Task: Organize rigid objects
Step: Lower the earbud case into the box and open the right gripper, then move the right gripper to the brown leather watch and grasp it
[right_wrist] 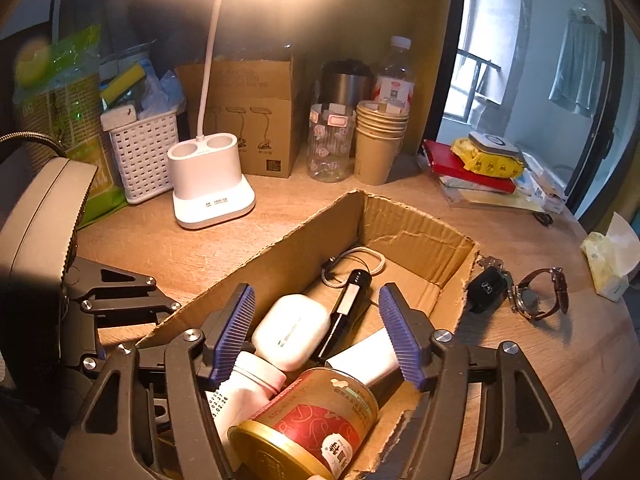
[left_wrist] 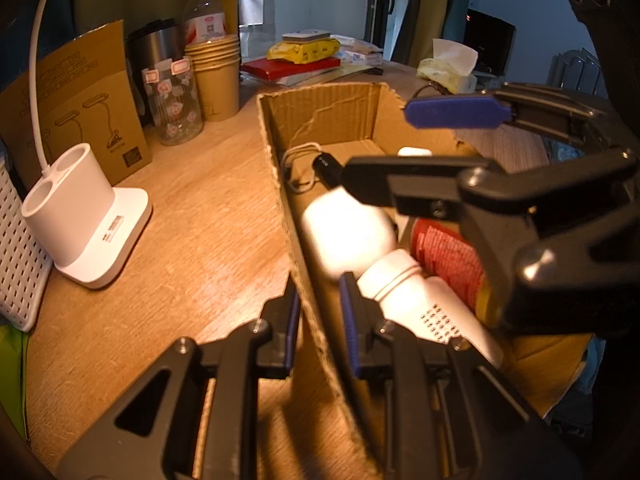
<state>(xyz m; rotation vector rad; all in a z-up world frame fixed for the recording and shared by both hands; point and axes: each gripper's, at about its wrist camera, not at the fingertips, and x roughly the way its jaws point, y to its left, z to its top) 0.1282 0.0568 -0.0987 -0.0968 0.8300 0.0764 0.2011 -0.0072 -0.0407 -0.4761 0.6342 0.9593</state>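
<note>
Left gripper pinched the box wall; right gripper, spread wide, hung empty over the can.

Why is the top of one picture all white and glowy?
In the right wrist view the lit desk lamp shines into the lens, washing out the top; in the left wrist view, no glare, but the white case in the cardboard box looks blurred.

Wooden table under cardboard box
</note>
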